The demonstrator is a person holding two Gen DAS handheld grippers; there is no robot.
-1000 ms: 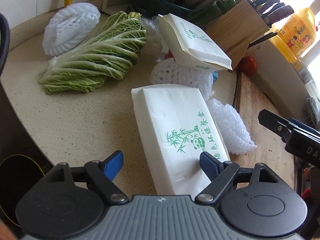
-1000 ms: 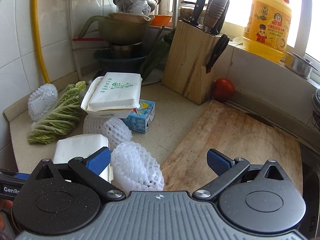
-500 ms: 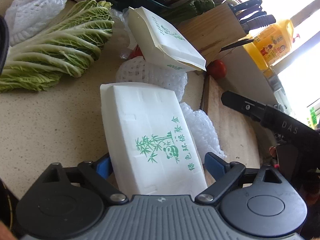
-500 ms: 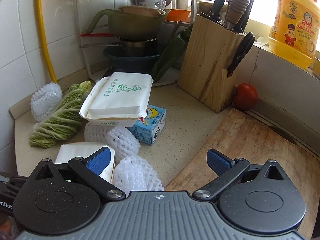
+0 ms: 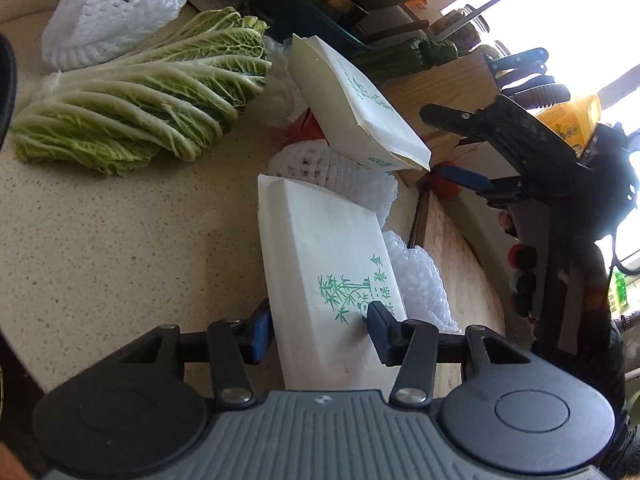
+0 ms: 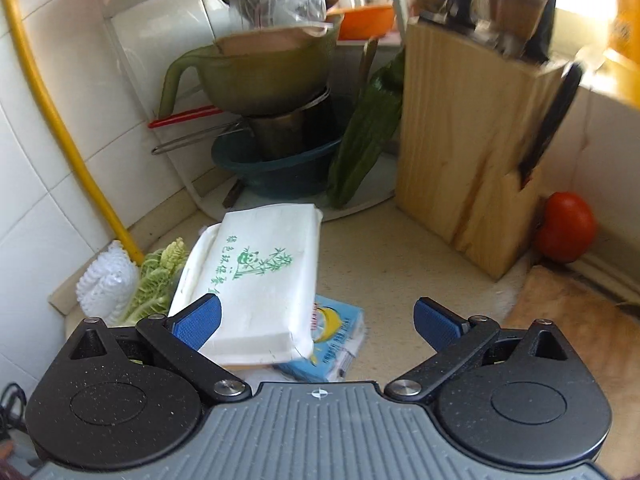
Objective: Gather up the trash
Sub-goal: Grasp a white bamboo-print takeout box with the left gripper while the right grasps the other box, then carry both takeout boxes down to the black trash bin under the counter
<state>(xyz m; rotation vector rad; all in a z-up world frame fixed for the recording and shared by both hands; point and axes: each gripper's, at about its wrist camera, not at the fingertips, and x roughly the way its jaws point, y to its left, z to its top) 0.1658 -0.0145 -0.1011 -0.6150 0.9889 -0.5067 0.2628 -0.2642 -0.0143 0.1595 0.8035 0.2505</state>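
The left gripper (image 5: 320, 322), jaws just closing, pinches the white takeaway box (image 5: 324, 268); next, lift it. The right gripper (image 6: 316, 320) hangs open.

The near white box (image 5: 324, 264) carries green print: bamboo, a panda and Chinese characters. The raised box (image 6: 260, 276) behind bears the same print, with characters too blurred to make out. The blue carton (image 6: 336, 340) and the yellow jug (image 5: 568, 124) have print too small to read.
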